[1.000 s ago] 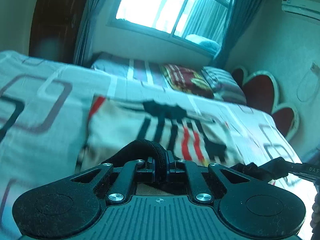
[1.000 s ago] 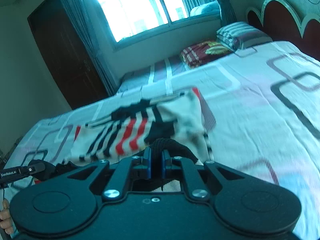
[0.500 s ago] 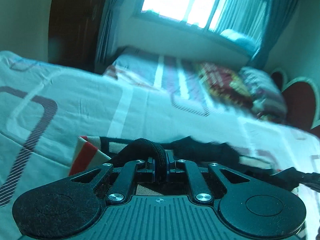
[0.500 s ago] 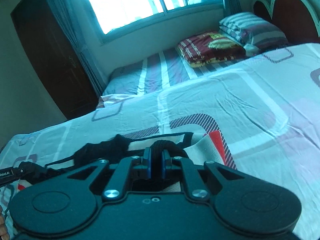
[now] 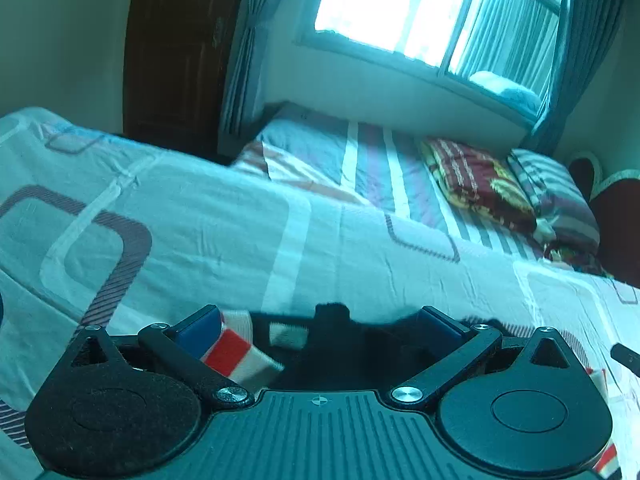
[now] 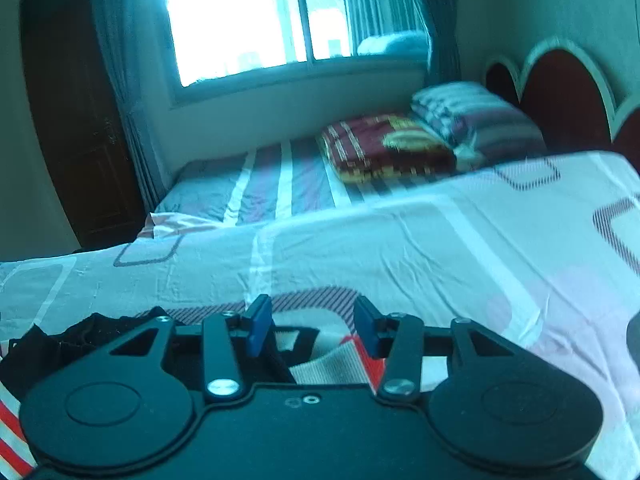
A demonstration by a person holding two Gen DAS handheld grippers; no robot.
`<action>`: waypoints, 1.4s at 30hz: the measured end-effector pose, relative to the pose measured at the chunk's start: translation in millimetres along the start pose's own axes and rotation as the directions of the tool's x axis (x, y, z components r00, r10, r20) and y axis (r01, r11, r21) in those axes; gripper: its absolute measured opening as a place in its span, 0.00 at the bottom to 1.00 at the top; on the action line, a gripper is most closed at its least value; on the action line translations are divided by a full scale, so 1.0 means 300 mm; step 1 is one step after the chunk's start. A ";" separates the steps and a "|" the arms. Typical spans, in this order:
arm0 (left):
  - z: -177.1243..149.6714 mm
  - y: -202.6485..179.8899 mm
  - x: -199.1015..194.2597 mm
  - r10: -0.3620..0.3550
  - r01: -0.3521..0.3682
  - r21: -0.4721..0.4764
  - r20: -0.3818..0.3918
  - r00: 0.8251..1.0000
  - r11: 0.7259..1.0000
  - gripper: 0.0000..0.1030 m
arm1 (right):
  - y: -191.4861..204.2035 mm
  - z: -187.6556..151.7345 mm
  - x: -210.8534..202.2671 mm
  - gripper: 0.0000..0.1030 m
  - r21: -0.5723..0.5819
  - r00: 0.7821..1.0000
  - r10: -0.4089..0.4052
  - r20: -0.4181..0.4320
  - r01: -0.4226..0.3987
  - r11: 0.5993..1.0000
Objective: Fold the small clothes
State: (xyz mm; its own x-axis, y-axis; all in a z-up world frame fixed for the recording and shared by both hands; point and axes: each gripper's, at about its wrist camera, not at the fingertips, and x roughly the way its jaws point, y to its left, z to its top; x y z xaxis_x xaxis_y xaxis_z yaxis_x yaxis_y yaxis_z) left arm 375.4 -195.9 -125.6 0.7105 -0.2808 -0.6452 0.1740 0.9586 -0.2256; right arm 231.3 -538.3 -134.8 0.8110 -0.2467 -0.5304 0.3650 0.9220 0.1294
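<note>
Since the earlier frames both grippers have gone from clamped on the garment's black edge to spread apart, and the garment has dropped onto the bed.

Left wrist view: the left gripper (image 5: 324, 330) has its blue-padded fingers (image 5: 200, 330) set wide, holding nothing. The striped garment (image 5: 236, 354), cream with red and black bands, lies on the bedsheet (image 5: 224, 236) directly under and between the fingers; a black fold of it (image 5: 332, 320) rises near the middle of the gap. Whether the pads touch the cloth cannot be told. At the right edge a dark tip of the other tool (image 5: 626, 356) enters the frame.

Right wrist view: the right gripper (image 6: 312, 330) is open to a moderate gap, narrower than the left, blue fingers (image 6: 258, 326) gripping nothing. The garment (image 6: 336, 364) lies flat below the gap, with its bunched black portion (image 6: 64, 340) to the left of the gripper and red-striped cloth at the lower left corner.

Beyond, in both views: a second striped bed (image 6: 264, 188), a maroon folded blanket (image 6: 380, 148), a striped pillow (image 6: 472, 116), a red scalloped headboard (image 6: 564, 96), a bright window (image 6: 240, 20) with curtains (image 6: 120, 80), and a dark wooden door (image 5: 176, 48).
</note>
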 end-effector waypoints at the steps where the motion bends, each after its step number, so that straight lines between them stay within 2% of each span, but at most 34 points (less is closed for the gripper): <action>1: -0.009 -0.009 0.008 -0.006 0.006 0.016 -0.009 1.000 1.000 1.00 | 0.023 -0.007 0.014 0.40 -0.027 0.999 0.030 -0.029 -0.031 0.999; 3: -0.031 -0.052 0.034 -0.022 0.024 0.078 -0.024 0.999 0.997 1.00 | 0.081 -0.023 0.055 0.36 -0.059 0.993 0.082 -0.090 -0.088 0.994; 6: -0.075 -0.133 0.088 -0.044 0.053 0.146 -0.068 0.997 0.988 1.00 | 0.150 -0.041 0.108 0.34 -0.093 0.983 0.110 -0.146 -0.124 0.988; 7: -0.087 -0.153 0.115 -0.028 0.041 0.162 -0.086 0.996 0.986 1.00 | 0.167 -0.044 0.128 0.34 -0.115 0.982 0.100 -0.161 -0.120 0.986; 9: -0.110 -0.155 0.178 0.066 -0.046 0.186 -0.106 0.992 0.981 1.00 | 0.170 -0.051 0.176 0.34 -0.158 0.979 0.054 -0.198 -0.086 0.984; 11: -0.120 -0.117 0.222 0.173 -0.149 0.199 -0.107 0.979 0.969 1.00 | 0.138 -0.064 0.198 0.26 -0.198 0.981 0.002 -0.195 -0.042 0.979; 13: -0.117 -0.055 0.214 0.152 -0.138 0.134 -0.102 0.983 0.981 1.00 | 0.090 -0.071 0.192 0.09 -0.164 0.983 0.011 -0.182 -0.042 0.985; 15: -0.118 -0.051 0.197 0.161 -0.143 0.165 -0.106 0.981 0.976 1.00 | 0.073 -0.065 0.187 0.07 -0.128 0.982 0.015 -0.187 -0.039 0.991; 17: -0.126 -0.053 0.164 0.180 -0.164 0.173 -0.083 0.980 0.971 1.00 | 0.084 -0.057 0.174 0.07 -0.116 0.982 0.002 -0.191 -0.025 0.993; 19: -0.128 -0.041 0.105 0.170 -0.161 0.127 -0.058 0.984 0.979 1.00 | 0.112 -0.052 0.122 0.22 -0.110 0.984 0.023 -0.177 -0.043 0.993; 20: -0.131 -0.040 0.066 0.151 -0.146 0.118 -0.040 0.988 0.982 1.00 | 0.132 -0.055 0.085 0.24 -0.114 0.985 0.053 -0.164 -0.072 0.991; 24: -0.173 -0.108 -0.045 0.063 -0.062 0.201 0.000 0.998 0.978 1.00 | 0.221 -0.090 -0.036 0.25 -0.119 0.975 0.165 -0.152 -0.184 0.976; 26: -0.202 -0.154 -0.066 0.017 -0.011 0.230 -0.026 1.000 0.973 1.00 | 0.279 -0.117 -0.057 0.24 -0.143 0.966 0.193 -0.172 -0.218 0.965; 28: -0.241 -0.189 -0.055 0.012 0.004 0.259 -0.059 0.998 0.966 1.00 | 0.325 -0.151 -0.061 0.21 -0.171 0.959 0.202 -0.200 -0.237 0.956; 30: -0.285 -0.176 -0.027 0.070 -0.045 0.274 -0.084 0.994 0.961 1.00 | 0.332 -0.188 -0.054 0.21 -0.212 0.962 0.160 -0.221 -0.207 0.955; 32: -0.307 -0.102 -0.035 0.050 -0.034 0.218 -0.068 0.996 0.975 1.00 | 0.277 -0.213 -0.053 0.21 -0.223 0.974 0.114 -0.198 -0.158 0.962; 35: -0.310 -0.056 -0.076 0.078 -0.061 0.227 -0.064 0.995 0.972 1.00 | 0.139 -0.202 -0.067 0.20 -0.117 0.980 0.058 -0.193 -0.081 0.990; 36: -0.313 -0.043 -0.086 0.080 -0.063 0.230 -0.064 0.995 0.971 1.00 | 0.106 -0.206 -0.072 0.12 -0.110 0.980 0.039 -0.193 -0.061 0.992; 37: -0.316 -0.034 -0.096 0.081 -0.064 0.232 -0.066 0.994 0.971 1.00 | 0.083 -0.210 -0.080 0.08 -0.101 0.980 0.036 -0.193 -0.057 0.993; 39: -0.321 -0.029 -0.126 0.099 -0.083 0.232 -0.060 0.993 0.969 1.00 | 0.079 -0.207 -0.103 0.09 -0.092 0.979 0.023 -0.204 -0.043 0.995; 41: -0.330 -0.035 -0.174 0.120 -0.109 0.233 -0.033 0.992 0.966 1.00 | 0.115 -0.203 -0.148 0.17 -0.112 0.981 0.005 -0.196 -0.027 0.993; 42: -0.335 -0.035 -0.203 0.098 -0.090 0.229 -0.024 0.995 0.969 1.00 | 0.129 -0.208 -0.177 0.26 -0.107 0.982 0.028 -0.185 -0.048 0.993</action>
State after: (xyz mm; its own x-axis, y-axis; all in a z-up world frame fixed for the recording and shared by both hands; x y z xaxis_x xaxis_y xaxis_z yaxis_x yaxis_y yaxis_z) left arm 261.7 -193.8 -157.2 0.7076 -0.1868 -0.6815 0.2608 0.9654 0.0062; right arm 173.7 -470.9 -153.8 0.7225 -0.1613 -0.6723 0.2746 0.9594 0.0648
